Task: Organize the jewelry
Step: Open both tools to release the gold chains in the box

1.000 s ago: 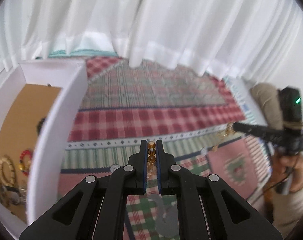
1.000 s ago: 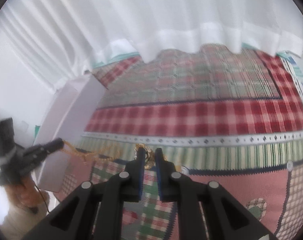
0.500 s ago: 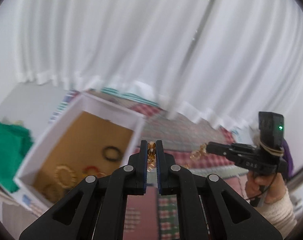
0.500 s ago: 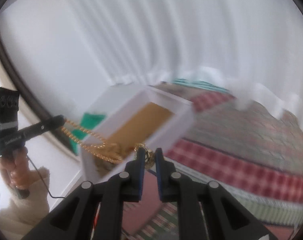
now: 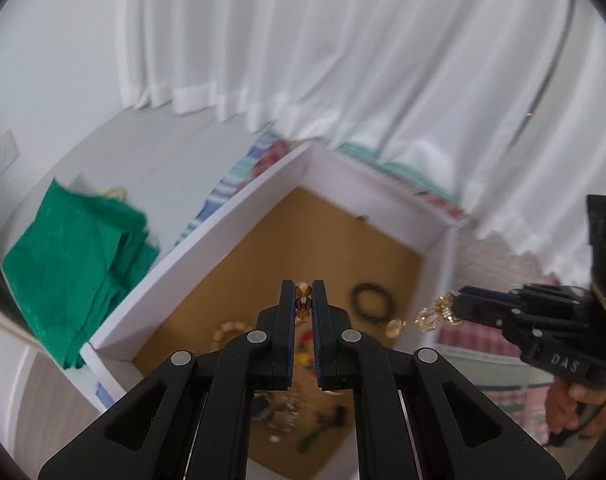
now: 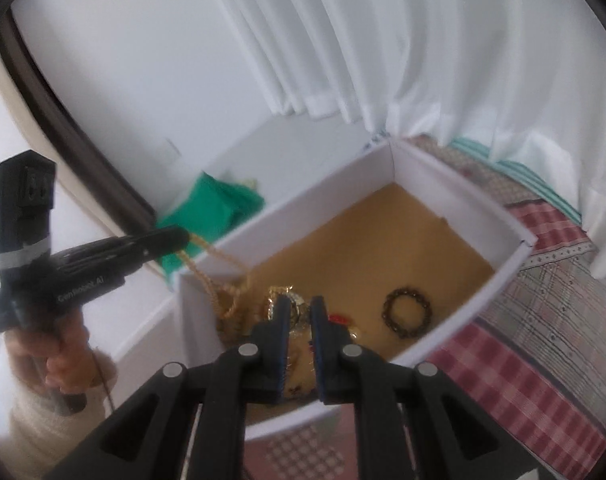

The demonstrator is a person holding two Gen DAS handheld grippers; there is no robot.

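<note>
White letters reading "DAS" showed on the right tool [image 5: 449,312] in the left wrist view, where the left tool [image 5: 303,300] was clamped on amber beads of the gold necklace [image 5: 433,316] above the white box [image 5: 231,216], whose brown floor held a dark bracelet [image 5: 373,303]. From the right wrist view, "GenRobot.AI" was printed on the left tool [image 6: 181,238]; the necklace [image 6: 219,280] draped over the box [image 6: 499,276] wall to the right tool [image 6: 301,308], pinched on its far end.
</note>
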